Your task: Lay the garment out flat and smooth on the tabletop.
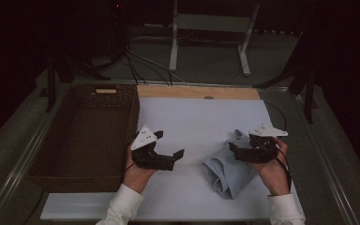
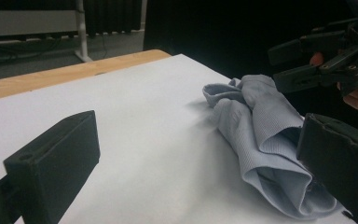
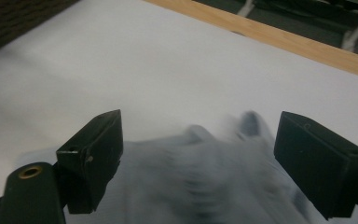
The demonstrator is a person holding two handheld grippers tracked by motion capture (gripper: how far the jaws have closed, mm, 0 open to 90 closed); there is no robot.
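Two tools seen apart, nothing clamped: left tool (image 1: 168,149), right tool (image 1: 238,149). Grey cloth (image 1: 227,171) lies bunched on white bench (image 1: 187,122) under right tool. Wicker basket (image 1: 86,136) judged unfilled; cloth transfer judged pending.

The left gripper (image 1: 171,157) is held level in the left hand (image 1: 138,173), jaws wide apart. The right gripper (image 1: 236,150), in the right hand (image 1: 274,171), has jaws spread, nothing between them.

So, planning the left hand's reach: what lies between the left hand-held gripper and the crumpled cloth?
Only bare white tabletop separates left hand-held gripper and cloth, per the high view.
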